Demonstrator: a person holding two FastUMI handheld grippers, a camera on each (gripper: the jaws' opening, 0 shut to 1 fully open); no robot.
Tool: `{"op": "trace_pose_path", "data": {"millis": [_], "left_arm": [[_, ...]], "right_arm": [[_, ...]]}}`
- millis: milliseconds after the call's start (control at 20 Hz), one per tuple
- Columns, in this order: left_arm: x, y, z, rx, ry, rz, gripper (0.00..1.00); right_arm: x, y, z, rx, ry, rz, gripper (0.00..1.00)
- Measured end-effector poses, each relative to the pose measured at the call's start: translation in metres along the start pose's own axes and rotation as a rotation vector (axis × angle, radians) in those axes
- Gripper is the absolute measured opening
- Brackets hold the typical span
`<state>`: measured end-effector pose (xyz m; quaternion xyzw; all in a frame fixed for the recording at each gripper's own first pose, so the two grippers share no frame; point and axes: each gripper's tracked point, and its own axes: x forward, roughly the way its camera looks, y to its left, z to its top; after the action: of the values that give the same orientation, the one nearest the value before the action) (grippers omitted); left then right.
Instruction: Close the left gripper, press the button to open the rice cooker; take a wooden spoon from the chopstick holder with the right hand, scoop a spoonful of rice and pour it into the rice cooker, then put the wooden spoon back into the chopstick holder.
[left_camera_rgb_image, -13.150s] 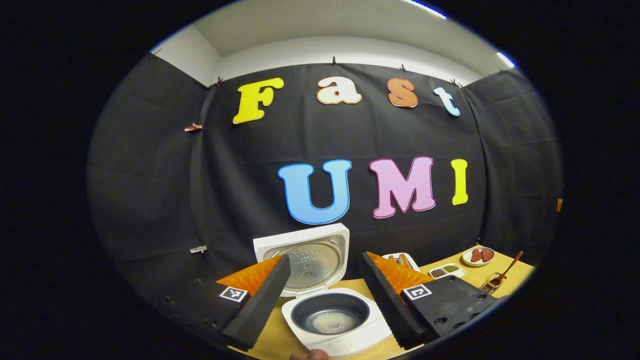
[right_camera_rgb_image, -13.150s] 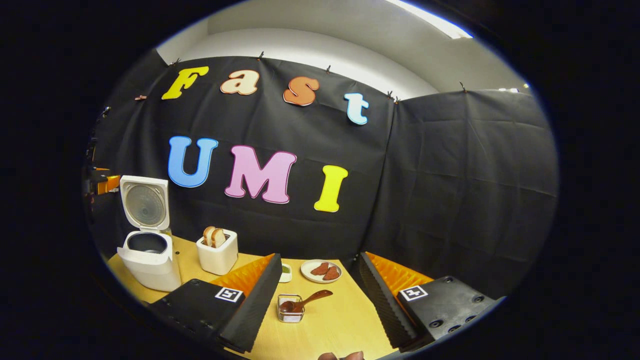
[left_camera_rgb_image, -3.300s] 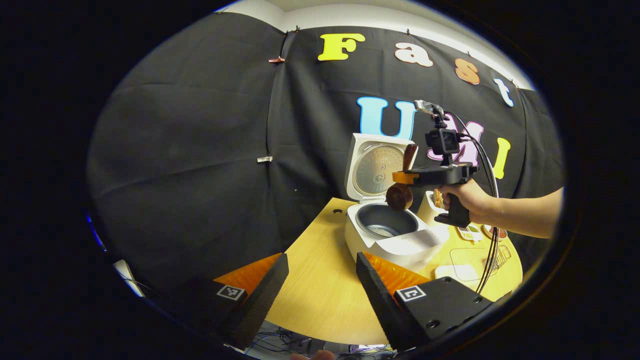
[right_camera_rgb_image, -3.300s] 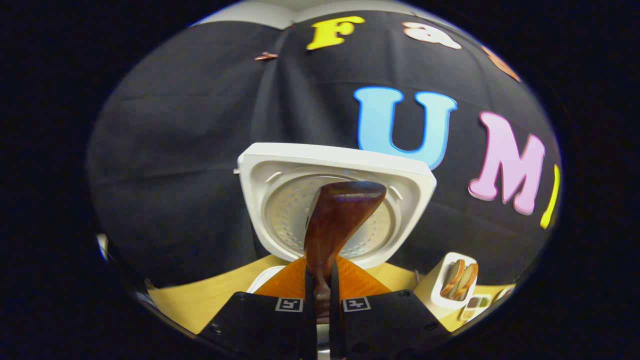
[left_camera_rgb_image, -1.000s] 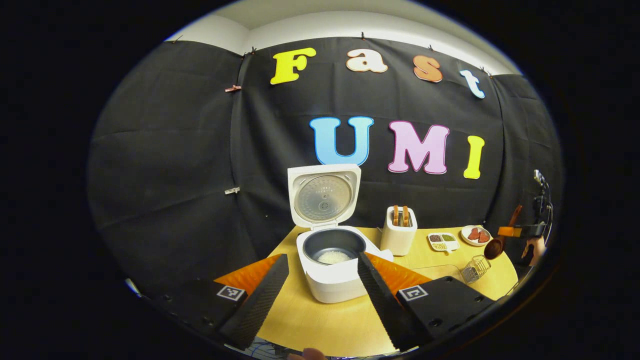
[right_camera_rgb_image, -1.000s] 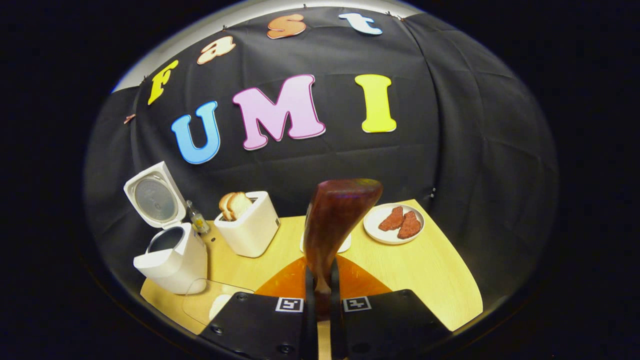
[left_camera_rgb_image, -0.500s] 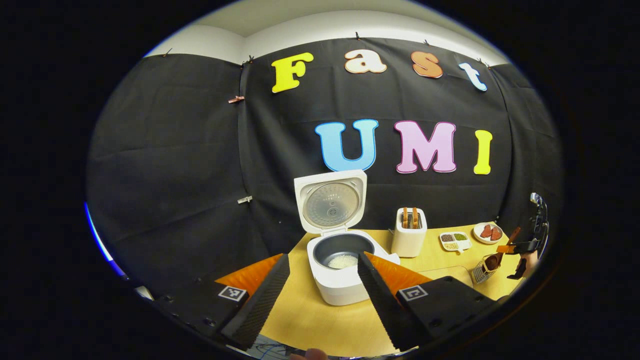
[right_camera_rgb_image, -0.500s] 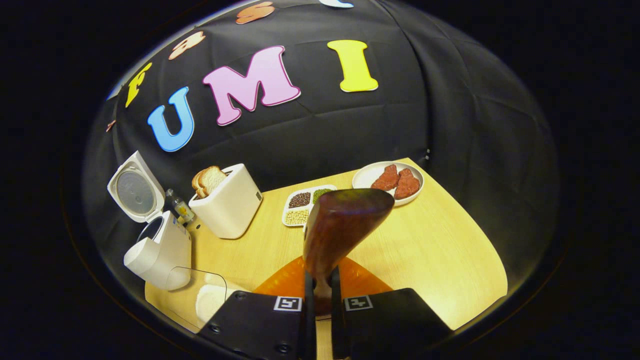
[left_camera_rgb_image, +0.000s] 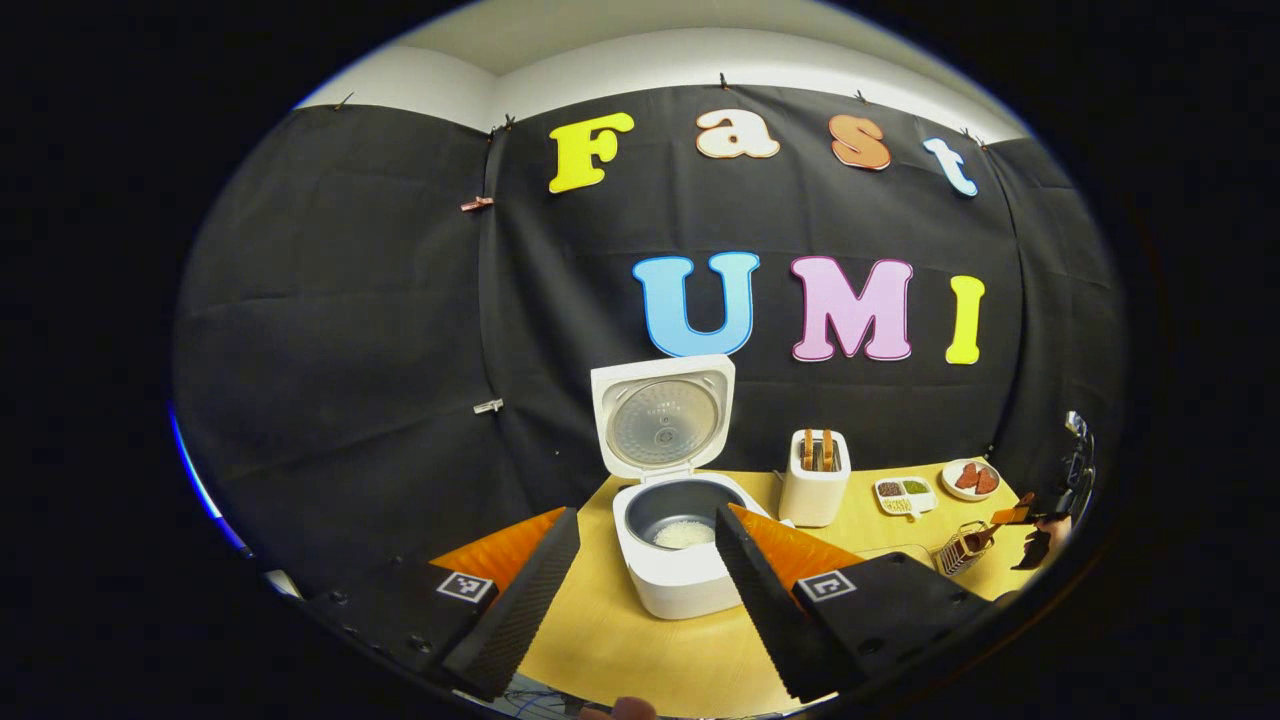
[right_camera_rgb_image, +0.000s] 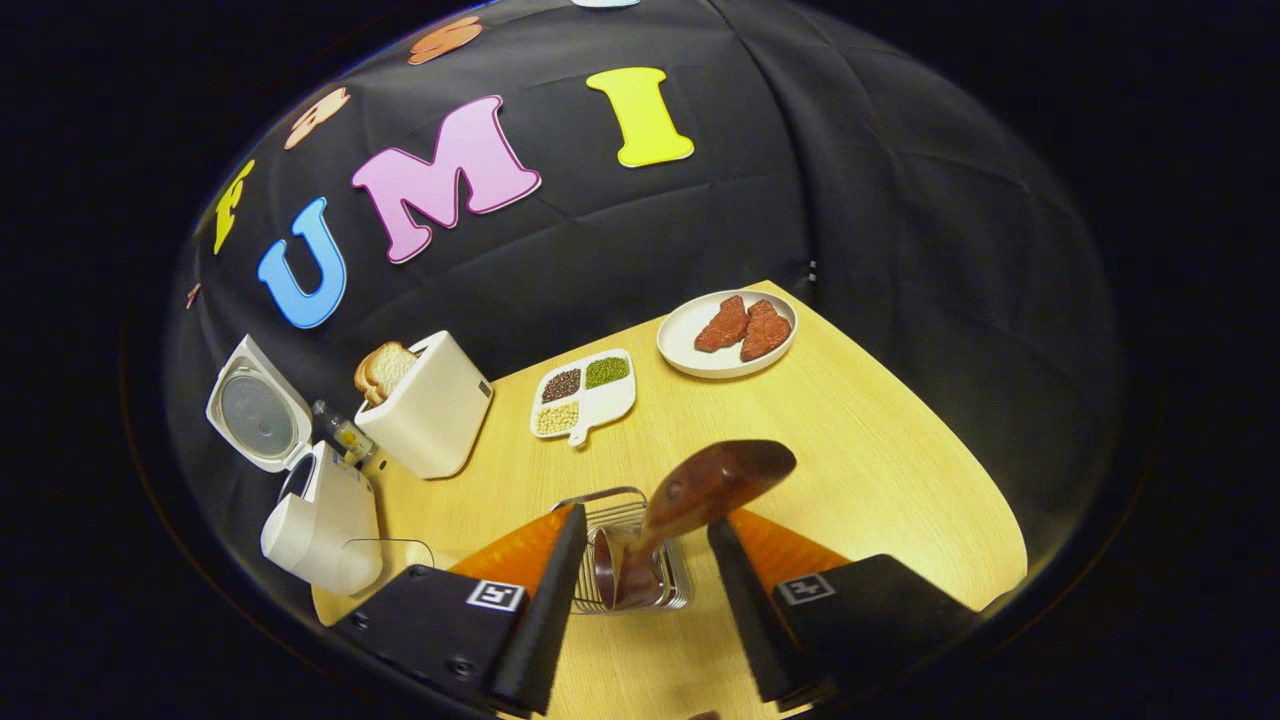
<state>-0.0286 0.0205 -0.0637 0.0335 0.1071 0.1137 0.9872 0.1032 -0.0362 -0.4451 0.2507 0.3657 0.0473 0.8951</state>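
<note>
The wooden spoon stands in the wire chopstick holder, bowl end down inside the basket and the broad handle end leaning up and away from us, toward the far right of the counter; its long axis is tilted, not upright, and rests against the holder's rim as far as we can tell. The right gripper is spread wide, its two fingers standing either side of holder and spoon with a clear gap to each, so nothing is pinched. We judge this to be the last step, the spoon being put back, and the release looks done; what the next move calls for is a straight withdrawal up and back, keeping the fingers clear of the tilted handle so it is not knocked out or the light basket tipped. In the left gripper view the holder shows small at the counter's right edge, with the spoon's handle sticking up toward the right gripper and the hand that holds it. The rice cooker sits near the counter's left end with its lid up and white rice in the dark inner pot. The left gripper is spread as well, holding nothing, hanging short of the cooker. Farther out: a white toaster with bread slices, a divided dish of beans, and a plate with two red meat pieces.
</note>
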Motion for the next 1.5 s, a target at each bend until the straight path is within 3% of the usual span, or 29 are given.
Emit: {"op": "trace_pose_path", "data": {"millis": [100, 200, 450, 650, 900, 1200, 1500], "left_arm": [[0.003, 0.0, 0.005, -0.008, -0.01, -0.014, 0.95], [0.006, -0.003, 0.009, -0.017, -0.023, -0.033, 0.95], [0.021, -0.009, 0.029, -0.01, -0.067, -0.088, 0.94], [0.047, -0.011, 0.061, 0.002, -0.129, -0.125, 0.95], [0.101, -0.015, 0.104, -0.033, -0.201, -0.177, 0.94], [0.175, -0.014, 0.166, -0.055, -0.292, -0.17, 0.95], [0.256, -0.022, 0.182, -0.044, -0.283, -0.157, 0.95]], "right_arm": [[-0.012, 0.0, -0.006, 0.023, -0.002, -0.003, 0.9], [-0.023, -0.005, -0.014, 0.05, 0.004, -0.02, 0.96], [-0.066, -0.014, -0.024, 0.095, -0.028, -0.06, 0.97], [-0.109, -0.021, -0.026, 0.045, -0.081, -0.111, 0.98], [-0.162, -0.006, -0.014, -0.038, -0.152, -0.121, 0.98], [-0.207, 0.021, 0.011, -0.06, -0.233, -0.132, 0.99], [-0.238, 0.034, 0.037, -0.081, -0.308, -0.173, 0.99]]}}
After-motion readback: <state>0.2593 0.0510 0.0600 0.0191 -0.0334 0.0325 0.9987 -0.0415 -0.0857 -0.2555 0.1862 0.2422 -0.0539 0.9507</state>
